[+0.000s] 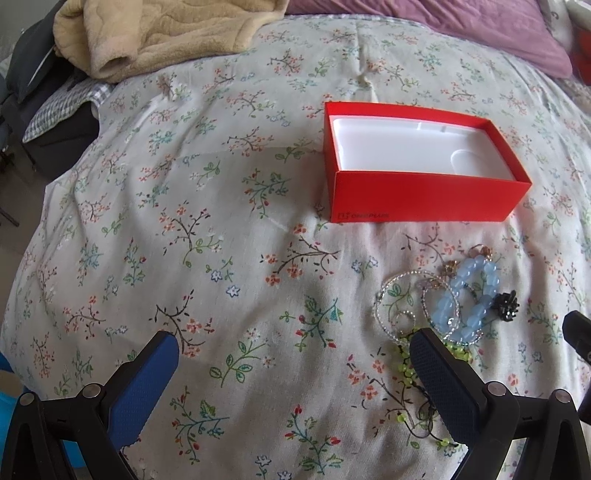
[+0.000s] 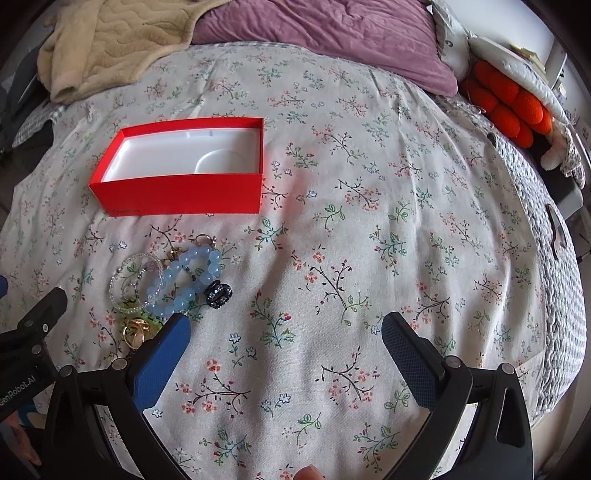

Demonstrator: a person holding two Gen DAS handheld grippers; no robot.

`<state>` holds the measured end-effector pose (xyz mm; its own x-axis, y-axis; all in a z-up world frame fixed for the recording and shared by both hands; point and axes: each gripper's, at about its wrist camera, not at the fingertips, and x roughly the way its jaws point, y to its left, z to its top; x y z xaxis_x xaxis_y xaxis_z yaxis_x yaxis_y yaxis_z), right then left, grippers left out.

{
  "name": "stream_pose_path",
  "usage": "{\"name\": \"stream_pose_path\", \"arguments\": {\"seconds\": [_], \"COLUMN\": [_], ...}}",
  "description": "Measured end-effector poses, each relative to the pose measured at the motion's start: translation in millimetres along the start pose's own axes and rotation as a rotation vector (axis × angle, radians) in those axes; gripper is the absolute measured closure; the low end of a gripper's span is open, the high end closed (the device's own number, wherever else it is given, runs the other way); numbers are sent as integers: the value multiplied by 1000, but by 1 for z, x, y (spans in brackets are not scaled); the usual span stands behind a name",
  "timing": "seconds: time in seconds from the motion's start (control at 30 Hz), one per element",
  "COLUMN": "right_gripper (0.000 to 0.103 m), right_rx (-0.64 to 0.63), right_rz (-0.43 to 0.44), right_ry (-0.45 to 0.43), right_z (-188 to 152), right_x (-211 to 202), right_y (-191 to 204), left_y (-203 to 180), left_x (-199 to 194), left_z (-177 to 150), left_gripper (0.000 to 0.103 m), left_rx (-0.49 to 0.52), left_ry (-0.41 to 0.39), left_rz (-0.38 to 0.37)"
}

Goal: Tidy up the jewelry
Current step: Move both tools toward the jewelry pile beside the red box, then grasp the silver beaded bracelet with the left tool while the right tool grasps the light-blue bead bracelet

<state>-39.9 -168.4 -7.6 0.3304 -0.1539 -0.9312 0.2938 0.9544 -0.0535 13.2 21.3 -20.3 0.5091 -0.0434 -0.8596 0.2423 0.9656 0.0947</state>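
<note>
An open red box (image 1: pixel 424 199) with a white liner stands on the floral bedspread; it also shows in the right wrist view (image 2: pixel 181 195). A pile of jewelry lies in front of it: a blue bead bracelet (image 1: pixel 469 299) (image 2: pixel 192 280), clear bead bracelets (image 1: pixel 388 302) (image 2: pixel 125 273), a black flower piece (image 1: pixel 508 306) (image 2: pixel 218 291), green beads (image 1: pixel 406 369) and gold rings (image 2: pixel 136 330). My left gripper (image 1: pixel 291 343) is open, its right finger beside the pile. My right gripper (image 2: pixel 286 328) is open, its left finger beside the pile.
A beige blanket (image 1: pixel 155 33) and a purple pillow (image 2: pixel 325 33) lie at the head of the bed. An orange and white plush toy (image 2: pixel 517 99) sits at the right. The bed edge drops off at the left (image 1: pixel 55 147).
</note>
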Motion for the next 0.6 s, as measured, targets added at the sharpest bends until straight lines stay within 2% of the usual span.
{"name": "stream_pose_path", "arguments": {"seconds": [0.07, 0.17, 0.23, 0.37, 0.43, 0.53, 0.6], "right_gripper": [0, 0, 0, 0, 0, 0, 4], "right_rx": [1, -8, -3, 18, 30, 50, 76], "right_rz": [14, 29, 36, 109, 138, 212, 263], "right_ry": [-6, -17, -7, 40, 67, 115, 147], "right_z": [2, 6, 9, 17, 20, 23, 23], "right_x": [-1, -3, -1, 10, 18, 33, 44], "right_y": [-2, -7, -13, -24, -28, -29, -30], "left_y": [-1, 2, 6, 12, 14, 16, 16], "left_x": [0, 6, 12, 27, 34, 45, 55], "left_z": [1, 5, 8, 15, 19, 25, 29], "left_gripper": [0, 0, 0, 1, 3, 16, 25], "left_rx": [18, 22, 16, 3, -10, -36, -64], "left_ry": [-6, 39, 73, 134, 153, 176, 199], "left_rz": [-32, -122, -156, -235, -286, -355, -405]}}
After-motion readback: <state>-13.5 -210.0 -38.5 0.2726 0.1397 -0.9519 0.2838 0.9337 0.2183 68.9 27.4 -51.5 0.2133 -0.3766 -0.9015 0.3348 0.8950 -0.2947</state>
